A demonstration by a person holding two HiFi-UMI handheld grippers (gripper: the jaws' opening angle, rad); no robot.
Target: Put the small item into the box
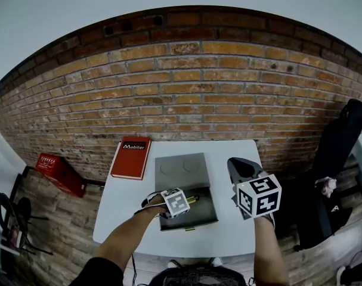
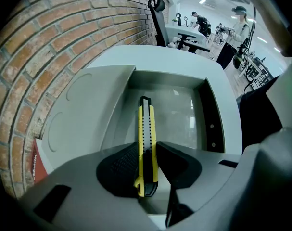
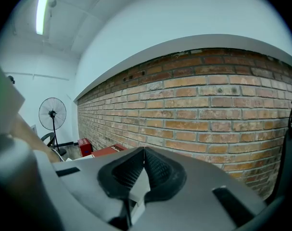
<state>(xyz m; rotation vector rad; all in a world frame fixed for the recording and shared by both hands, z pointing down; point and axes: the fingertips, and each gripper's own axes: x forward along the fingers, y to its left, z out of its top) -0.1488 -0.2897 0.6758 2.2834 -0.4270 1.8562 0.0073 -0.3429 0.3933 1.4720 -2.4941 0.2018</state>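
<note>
A yellow and black utility knife sits between the pads of my left gripper, which is shut on it. The knife points down into the open grey box. In the head view the left gripper hangs over the box, and the knife shows as a yellow sliver beside the marker cube. The box lid lies flat behind it. My right gripper is raised at the right of the box, aimed at the brick wall. Its jaws are shut with nothing between them.
A red book lies at the white table's far left corner. A red case rests on the floor at the left and a black office chair stands at the right. A fan stands by the wall.
</note>
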